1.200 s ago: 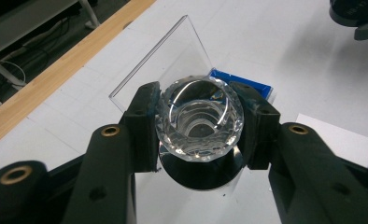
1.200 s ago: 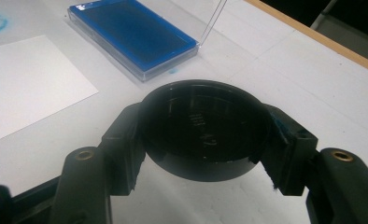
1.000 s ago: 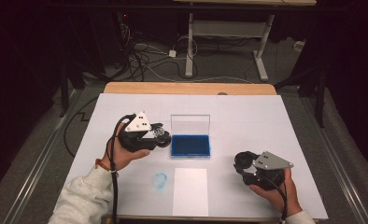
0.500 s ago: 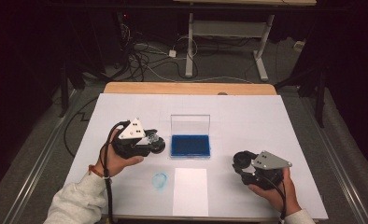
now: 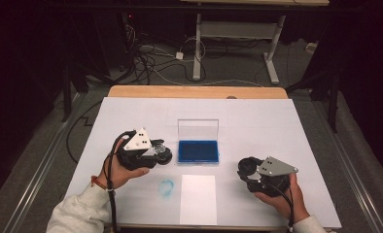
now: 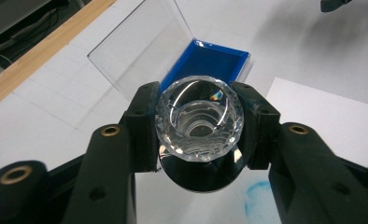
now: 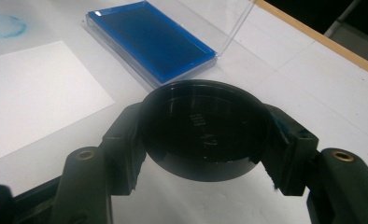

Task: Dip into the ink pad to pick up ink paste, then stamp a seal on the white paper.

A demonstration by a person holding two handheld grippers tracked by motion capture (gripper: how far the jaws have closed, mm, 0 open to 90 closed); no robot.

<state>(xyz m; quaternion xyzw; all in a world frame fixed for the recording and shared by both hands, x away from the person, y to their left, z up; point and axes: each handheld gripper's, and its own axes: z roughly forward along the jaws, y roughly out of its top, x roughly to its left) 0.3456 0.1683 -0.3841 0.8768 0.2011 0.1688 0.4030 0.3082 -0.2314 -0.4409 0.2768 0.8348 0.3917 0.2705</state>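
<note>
Left gripper [image 6: 198, 140] clamps crystal-handled stamp [image 6: 199, 119] | right gripper [image 7: 205, 140] grips black cap [image 7: 204, 128] | ink pad [image 5: 198, 151] open | paper [image 5: 198, 199] unstamped

White sheet [image 5: 198, 199], blue smudge [image 5: 166, 188] beside it, cables on floor [image 5: 153, 58], desk legs [image 5: 272, 53]

My right gripper [image 7: 203, 140] clamps a round black cap [image 7: 204, 128] between its two black jaws, held above the white tabletop [image 7: 313, 74]. Beyond it lies an open blue ink pad [image 7: 149, 39], its clear lid [image 7: 224, 14] raised toward the tabletop's wooden far edge. A white sheet [image 7: 28, 93] lies beside the pad, a blue smudge [image 7: 2, 24] further off.
</note>
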